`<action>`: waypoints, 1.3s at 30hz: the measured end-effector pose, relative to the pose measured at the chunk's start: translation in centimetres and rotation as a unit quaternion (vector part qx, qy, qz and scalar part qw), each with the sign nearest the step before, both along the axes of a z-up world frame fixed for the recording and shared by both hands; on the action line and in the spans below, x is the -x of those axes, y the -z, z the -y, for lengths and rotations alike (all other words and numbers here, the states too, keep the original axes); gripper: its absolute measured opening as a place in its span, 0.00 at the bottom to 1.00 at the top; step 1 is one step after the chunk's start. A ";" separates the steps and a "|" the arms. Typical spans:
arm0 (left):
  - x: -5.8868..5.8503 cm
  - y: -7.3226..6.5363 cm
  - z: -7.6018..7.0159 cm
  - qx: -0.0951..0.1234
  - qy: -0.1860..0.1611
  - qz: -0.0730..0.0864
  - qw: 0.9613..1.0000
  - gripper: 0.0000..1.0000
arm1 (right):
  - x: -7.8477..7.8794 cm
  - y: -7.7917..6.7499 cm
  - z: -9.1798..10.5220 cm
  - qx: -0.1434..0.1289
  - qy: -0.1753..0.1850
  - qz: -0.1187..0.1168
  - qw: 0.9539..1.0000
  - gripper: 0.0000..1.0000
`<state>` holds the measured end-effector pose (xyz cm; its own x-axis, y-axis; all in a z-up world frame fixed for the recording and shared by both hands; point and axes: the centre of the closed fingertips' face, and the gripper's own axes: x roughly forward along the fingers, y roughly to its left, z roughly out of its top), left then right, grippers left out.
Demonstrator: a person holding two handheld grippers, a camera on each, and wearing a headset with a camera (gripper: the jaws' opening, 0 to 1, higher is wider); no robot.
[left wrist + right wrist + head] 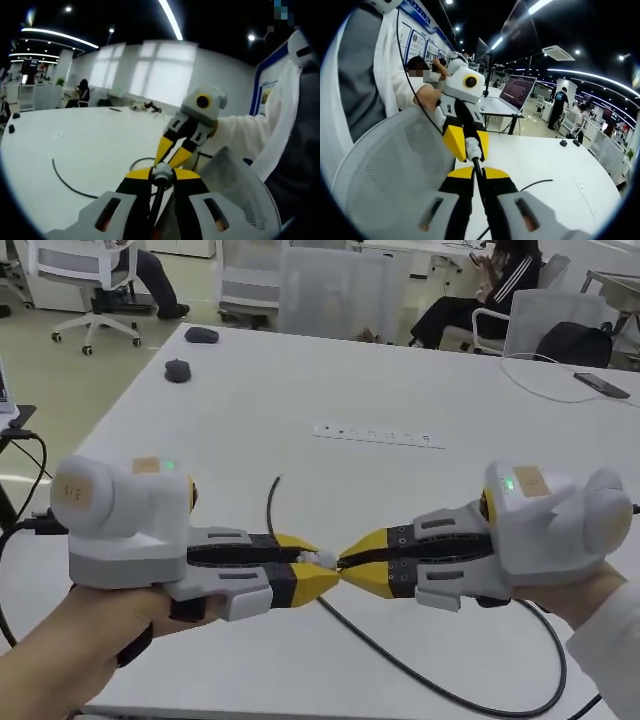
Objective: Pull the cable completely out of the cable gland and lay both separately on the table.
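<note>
A small white cable gland (324, 559) hangs above the white table (400, 490), between the two grippers' yellow tips. My left gripper (316, 567) is shut on it; in the left gripper view the gland (162, 171) sits between the jaws (162, 177). My right gripper (346, 566) faces it tip to tip, shut on the black cable (479, 185) just behind the gland (472, 148). The rest of the cable (430, 680) loops over the table's near edge, and another stretch (270, 505) curves away behind the left gripper.
A white power strip (378, 435) lies mid-table. Two dark mice (177, 370) sit at the far left corner, and a phone (602, 385) with a white cord at the far right. Seated people and office chairs (95, 280) are beyond the table. A white mesh chair (390, 165) is close by.
</note>
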<state>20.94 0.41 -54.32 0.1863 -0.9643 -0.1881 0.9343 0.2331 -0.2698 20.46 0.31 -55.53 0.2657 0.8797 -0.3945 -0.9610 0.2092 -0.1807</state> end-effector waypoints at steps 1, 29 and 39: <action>0.0 0.0 0.0 -0.001 -0.001 0.001 1.000 0.16 | 0.0 0.1 0.1 0.001 0.001 -0.001 1.000 0.03; 0.3 -0.5 -0.1 0.001 -0.001 0.009 1.000 0.16 | -0.3 1.9 4.4 0.006 0.062 -0.026 0.998 0.04; 1.4 -1.1 0.3 0.010 0.022 0.019 1.000 0.16 | 0.2 2.0 4.0 0.029 0.058 -0.026 0.998 0.08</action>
<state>19.55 0.15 -53.27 0.1500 -0.9751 -0.1632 0.9530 0.1865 -0.2388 20.24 -3.67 -57.49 0.3416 0.8194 -0.4602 -0.9395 0.3097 -0.1460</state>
